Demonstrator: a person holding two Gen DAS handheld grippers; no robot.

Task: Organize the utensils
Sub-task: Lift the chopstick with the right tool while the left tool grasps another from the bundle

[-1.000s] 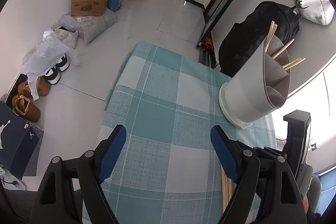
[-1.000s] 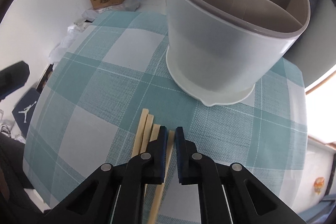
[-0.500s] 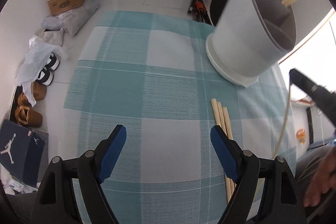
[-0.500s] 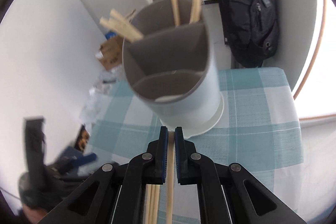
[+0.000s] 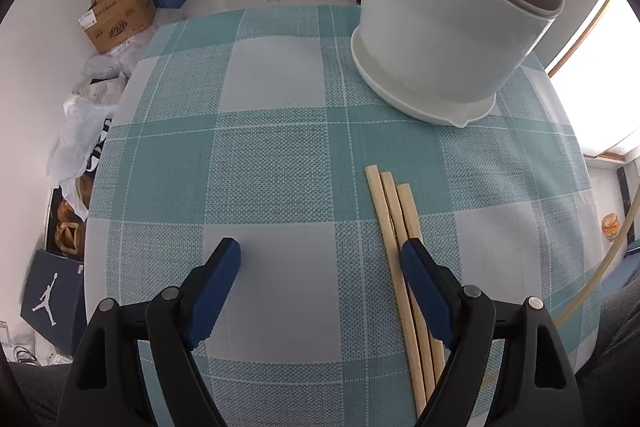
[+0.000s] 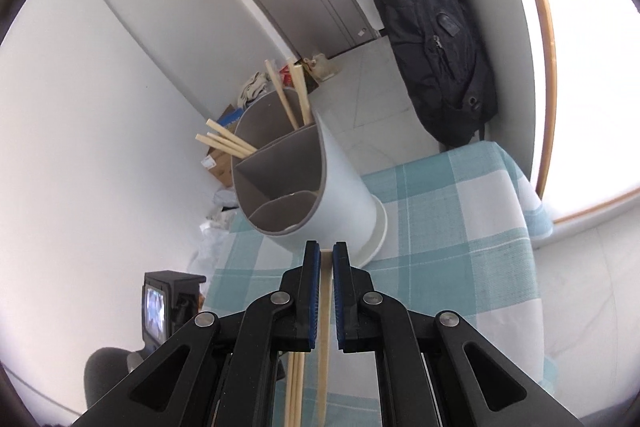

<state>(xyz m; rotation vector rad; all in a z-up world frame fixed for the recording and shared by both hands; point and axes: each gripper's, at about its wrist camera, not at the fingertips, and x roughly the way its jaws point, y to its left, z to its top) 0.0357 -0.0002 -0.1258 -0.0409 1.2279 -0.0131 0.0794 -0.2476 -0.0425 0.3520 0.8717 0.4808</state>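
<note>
While pinching one light, stiff, slippery pale wooden chopstick mid-shaft in the right gripper, keeping the left gripper spread.

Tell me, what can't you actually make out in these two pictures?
- Left wrist view: the tops of the chopsticks inside the white divided utensil holder are cut off by the upper edge.
- Left wrist view: the near ends of the three wooden chopsticks on the checked tablecloth are hidden behind the left gripper.
- Right wrist view: the lower end of the single wooden chopstick in the right gripper runs out of frame.
</note>
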